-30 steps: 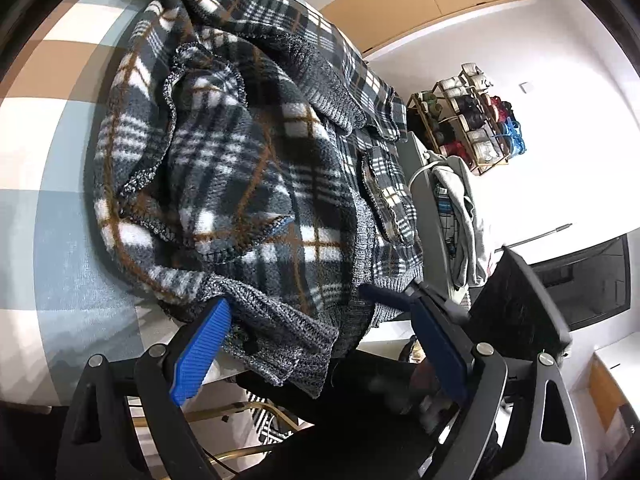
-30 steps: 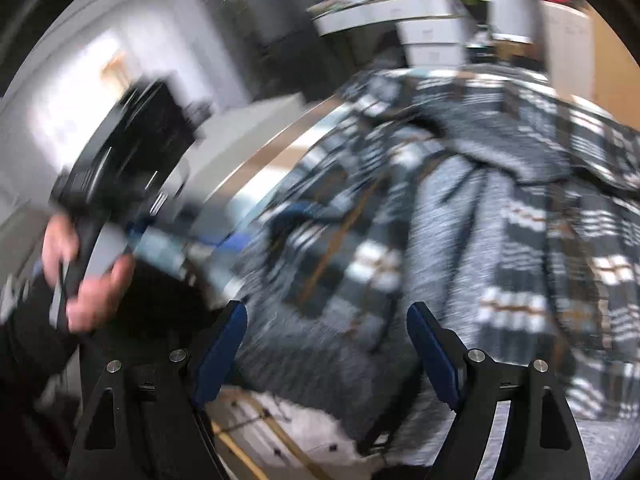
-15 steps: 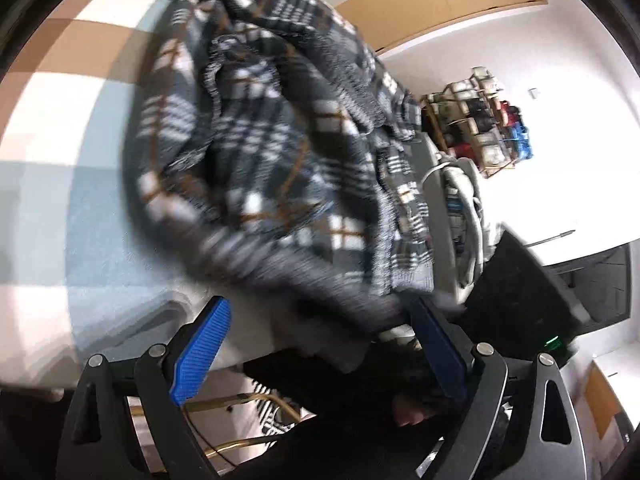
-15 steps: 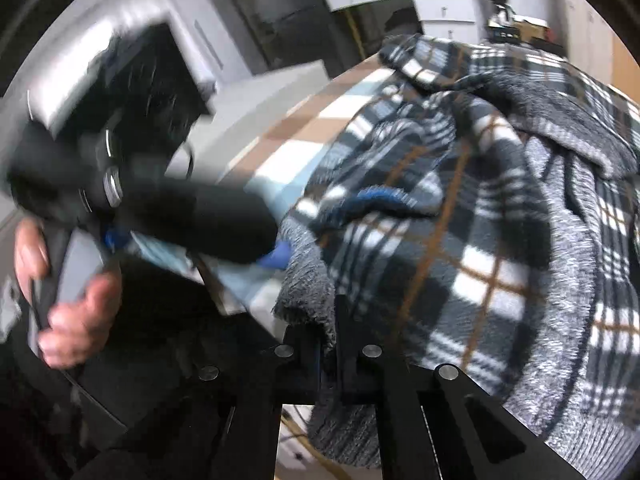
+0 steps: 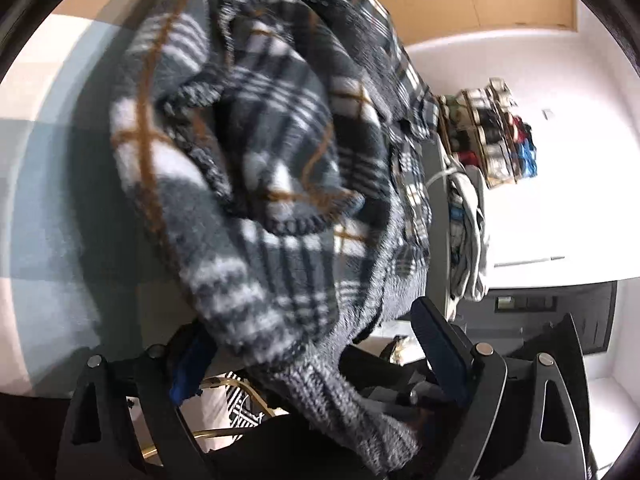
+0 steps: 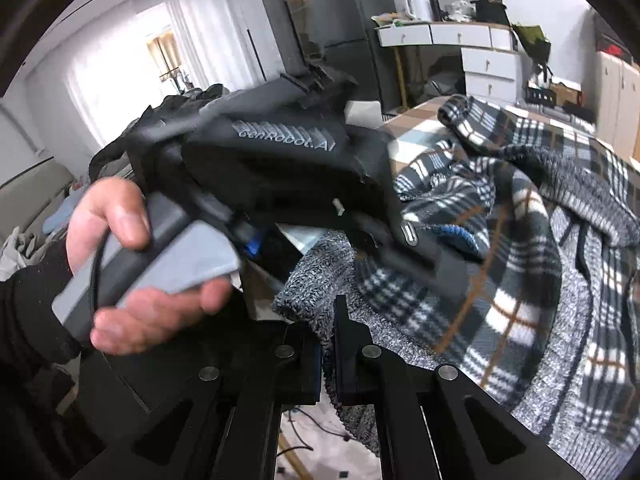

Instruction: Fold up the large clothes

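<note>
The right gripper [image 6: 328, 354] has just snapped shut, fingers pinching the plaid jacket [image 6: 500, 264] hem at the worktop's near edge (fold starting); the left gripper [image 5: 316, 364] stays spread around it.

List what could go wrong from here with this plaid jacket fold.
1. The right gripper is shut on only the grey knit hem of the plaid jacket; a thin bite may slip under the garment's weight.
2. The left gripper is open with bunched cloth between its fingers; closing now could catch several layers.
3. The jacket overhangs the checked table edge and may slide off.
</note>
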Available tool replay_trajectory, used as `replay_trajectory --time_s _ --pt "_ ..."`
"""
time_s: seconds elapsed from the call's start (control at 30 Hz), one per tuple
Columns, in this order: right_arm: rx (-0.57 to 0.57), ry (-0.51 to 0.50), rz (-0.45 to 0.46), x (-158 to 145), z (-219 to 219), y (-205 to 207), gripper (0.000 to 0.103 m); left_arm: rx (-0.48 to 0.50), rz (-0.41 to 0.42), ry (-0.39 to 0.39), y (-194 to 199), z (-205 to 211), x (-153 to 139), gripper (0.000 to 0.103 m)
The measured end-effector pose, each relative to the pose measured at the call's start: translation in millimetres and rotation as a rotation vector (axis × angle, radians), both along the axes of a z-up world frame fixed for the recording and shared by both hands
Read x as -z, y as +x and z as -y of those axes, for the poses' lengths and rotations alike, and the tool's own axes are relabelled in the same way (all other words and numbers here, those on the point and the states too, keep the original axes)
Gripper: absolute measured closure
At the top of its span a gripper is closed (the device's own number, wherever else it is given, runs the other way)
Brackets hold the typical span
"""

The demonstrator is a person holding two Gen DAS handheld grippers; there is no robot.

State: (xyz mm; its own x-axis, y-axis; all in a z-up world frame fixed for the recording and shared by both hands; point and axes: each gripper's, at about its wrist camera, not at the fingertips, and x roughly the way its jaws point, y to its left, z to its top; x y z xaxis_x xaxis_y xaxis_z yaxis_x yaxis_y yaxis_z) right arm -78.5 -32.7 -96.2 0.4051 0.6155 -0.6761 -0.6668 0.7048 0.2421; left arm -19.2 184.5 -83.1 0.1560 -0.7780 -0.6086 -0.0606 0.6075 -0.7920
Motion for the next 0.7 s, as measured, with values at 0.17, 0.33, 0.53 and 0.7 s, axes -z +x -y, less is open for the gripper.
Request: replay_trajectory --time_s 0.17,0.33,0.53,0.7 --pt "0.016 0.064 -0.169 1.1 25.6 -1.3 0.074 0.007 -0.03 0.002 5.4 -4.9 11.2 0.088" --pt "0.152 0.193 -0.184 -32.1 112.1 -27.6 0.039 -0.001 -0.014 -0.044 5.6 -14.9 8.8 0.094" --pt "0.568 0.159 -0.107 -57.9 257.4 -29.4 0.003 0.017 0.054 -0.087 5.1 -7.7 -2.8 0.095" --pt "0.682 0.144 -0.365 -7.1 319.2 10.9 0.005 0.031 0.08 -0.125 8.7 -0.3 -6.9 0.095"
